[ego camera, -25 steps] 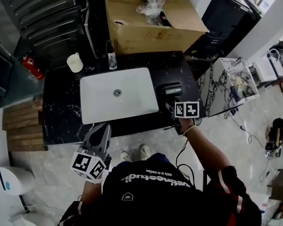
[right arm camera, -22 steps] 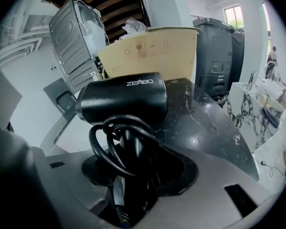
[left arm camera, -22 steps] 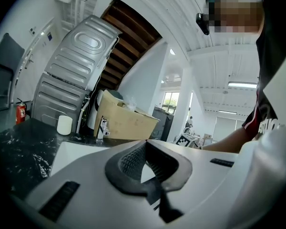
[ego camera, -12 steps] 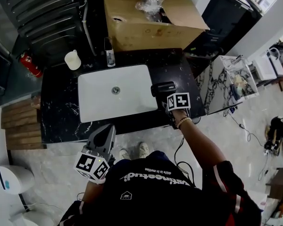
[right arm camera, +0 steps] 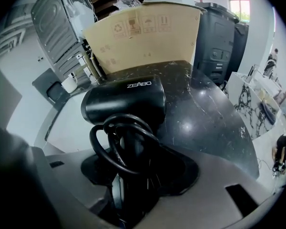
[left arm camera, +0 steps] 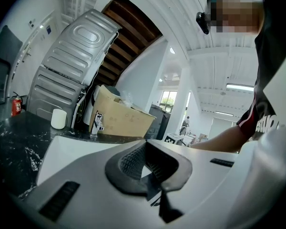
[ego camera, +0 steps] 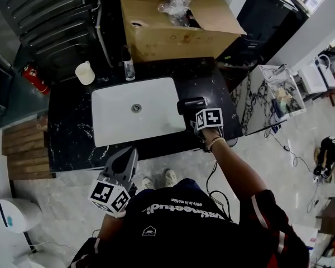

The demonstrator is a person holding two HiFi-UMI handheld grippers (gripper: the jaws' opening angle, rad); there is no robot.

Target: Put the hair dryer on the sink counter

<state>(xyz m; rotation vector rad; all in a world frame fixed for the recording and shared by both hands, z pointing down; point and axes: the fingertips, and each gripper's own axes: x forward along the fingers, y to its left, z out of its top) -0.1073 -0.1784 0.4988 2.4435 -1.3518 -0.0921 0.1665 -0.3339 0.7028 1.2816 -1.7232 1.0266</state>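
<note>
A black hair dryer [ego camera: 191,105] lies on the black stone counter [ego camera: 72,133], just right of the white basin [ego camera: 117,121]. My right gripper [ego camera: 197,123] points steeply down at it. In the right gripper view its jaws have just been opening slightly, and they still clasp the dryer [right arm camera: 124,99] by its handle, with the looped cord [right arm camera: 105,142] between them [right arm camera: 133,175]. My left gripper [ego camera: 123,158] hangs in front of the counter's near edge. It is shut, with nothing between its pads [left arm camera: 133,162].
A large cardboard box [ego camera: 173,32] stands behind the counter. A white cup [ego camera: 85,72] and a small bottle [ego camera: 127,63] sit at the basin's far side. A marble side table [ego camera: 268,94] stands to the right, and a red fire extinguisher [ego camera: 32,77] is at the left.
My right gripper has sunk a little with the hair dryer, down by the basin's right side. The left gripper has stayed where it was.
</note>
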